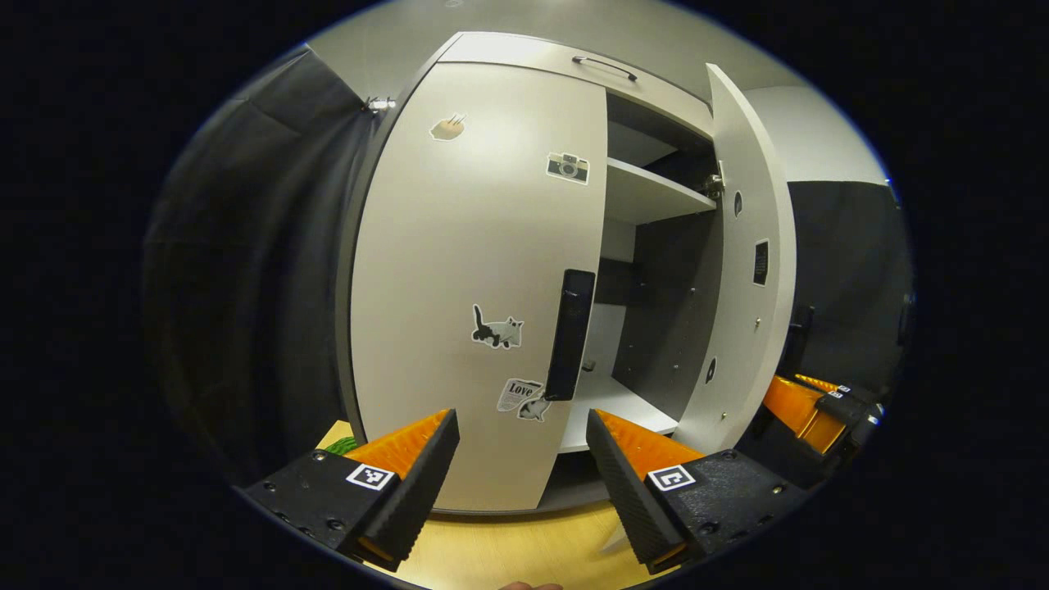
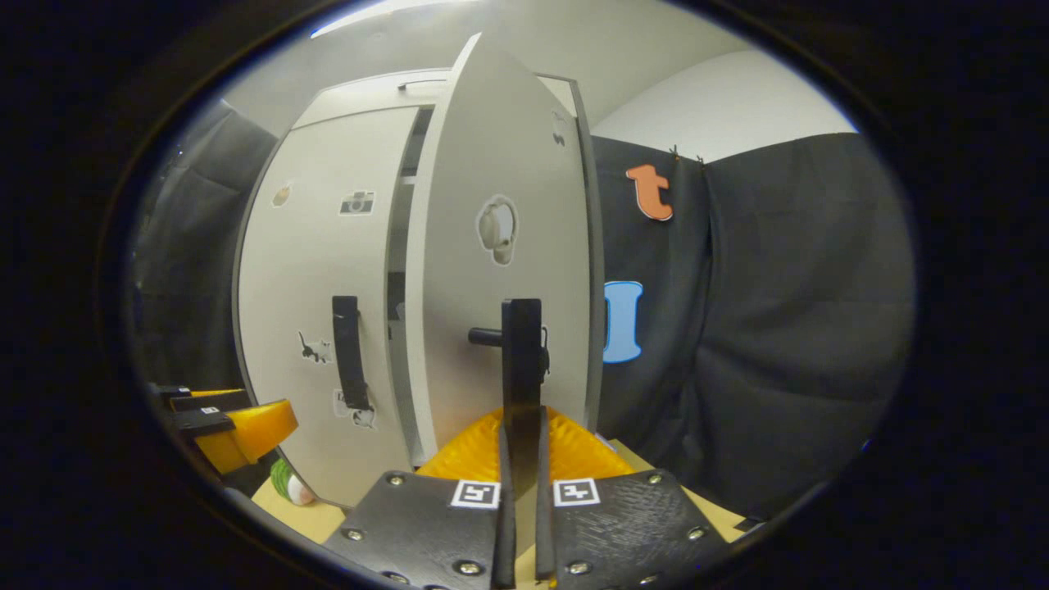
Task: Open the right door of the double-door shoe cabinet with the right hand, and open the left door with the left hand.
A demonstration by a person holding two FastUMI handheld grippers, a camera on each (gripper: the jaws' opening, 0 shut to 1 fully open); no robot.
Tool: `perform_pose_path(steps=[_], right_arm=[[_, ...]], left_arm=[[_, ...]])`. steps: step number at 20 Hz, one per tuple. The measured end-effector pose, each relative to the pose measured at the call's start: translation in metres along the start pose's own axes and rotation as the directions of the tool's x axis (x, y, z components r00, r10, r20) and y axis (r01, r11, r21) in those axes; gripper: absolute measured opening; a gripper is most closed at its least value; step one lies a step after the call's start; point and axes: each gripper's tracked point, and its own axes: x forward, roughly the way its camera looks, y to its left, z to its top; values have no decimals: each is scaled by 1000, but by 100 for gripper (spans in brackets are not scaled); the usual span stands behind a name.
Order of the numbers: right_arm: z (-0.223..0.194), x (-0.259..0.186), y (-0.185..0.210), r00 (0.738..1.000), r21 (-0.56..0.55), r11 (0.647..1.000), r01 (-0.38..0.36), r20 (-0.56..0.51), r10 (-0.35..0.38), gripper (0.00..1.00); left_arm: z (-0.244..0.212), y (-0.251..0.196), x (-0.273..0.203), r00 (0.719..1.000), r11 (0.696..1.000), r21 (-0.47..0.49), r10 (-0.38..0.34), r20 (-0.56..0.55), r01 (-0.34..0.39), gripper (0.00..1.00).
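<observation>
Clearly the right gripper (image 2: 518, 459) pinches the right door's handle (image 2: 522, 360), that door (image 2: 500, 270) swung wide. Spread, the left gripper (image 1: 522, 434) faces the shut left door (image 1: 475, 270); its rigid bar handle (image 1: 569, 334) at 12 o'clock suits gripping. Only the left gripper view reveals shelves (image 1: 647, 192).

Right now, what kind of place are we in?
Probably a staged booth, not a real home: black cloth wall hangs behind a white shoe cabinet that stands on a wooden surface, its right door swung open.
</observation>
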Motion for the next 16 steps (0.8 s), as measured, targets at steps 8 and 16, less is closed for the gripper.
perform_pose_path(steps=[8, 16], right_arm=[[-3, -5, -15, 999, 54, 997, 51, -19, -50, 9], [-3, -7, -35, 995, 30, 994, 102, -17, -101, 9]], left_arm=[[-4, -18, 3, 999, 999, -2, -40, -7, 40, 97], [-2, -26, 6, 999, 999, -3, -42, 2, 42, 97]])
